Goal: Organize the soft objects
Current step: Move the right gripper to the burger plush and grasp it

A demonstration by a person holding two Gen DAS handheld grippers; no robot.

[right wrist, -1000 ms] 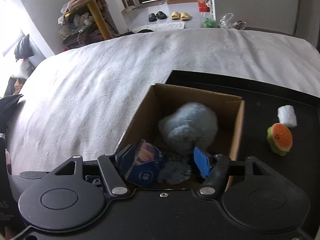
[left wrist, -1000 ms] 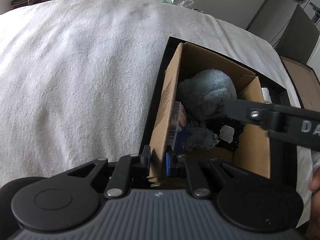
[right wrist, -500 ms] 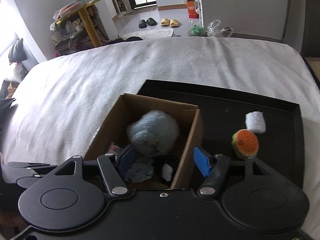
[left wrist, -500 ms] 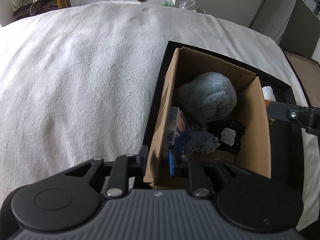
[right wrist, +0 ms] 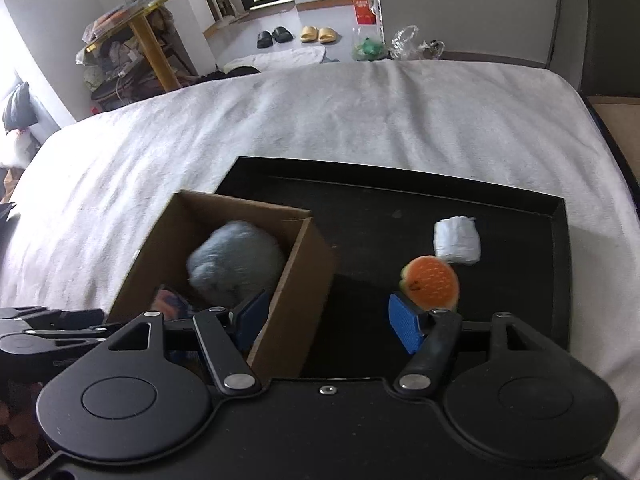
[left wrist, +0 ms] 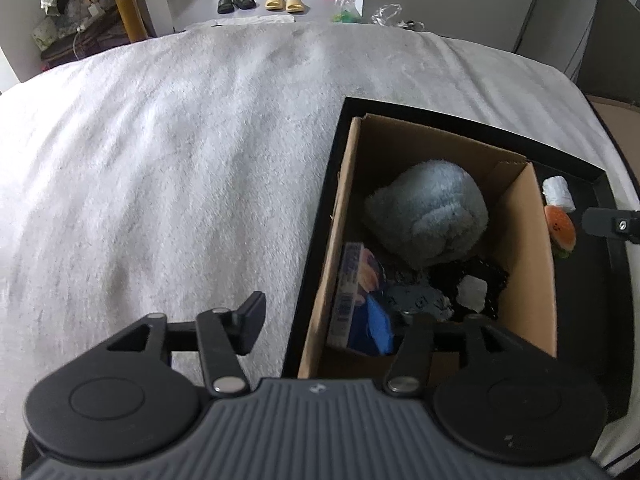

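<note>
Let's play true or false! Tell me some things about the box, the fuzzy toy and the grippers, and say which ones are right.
1. The fluffy blue-grey plush lies inside the cardboard box. True.
2. The burger toy is in the box too. False: it sits on the black tray, outside the box.
3. The left gripper is open, one finger on each side of the box's wall. True.
4. The right gripper is holding the white roll. False: it is open and holds nothing; the roll lies on the tray beyond the burger.

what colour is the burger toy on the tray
Orange top with a green edge, clearest in the right wrist view.
</note>
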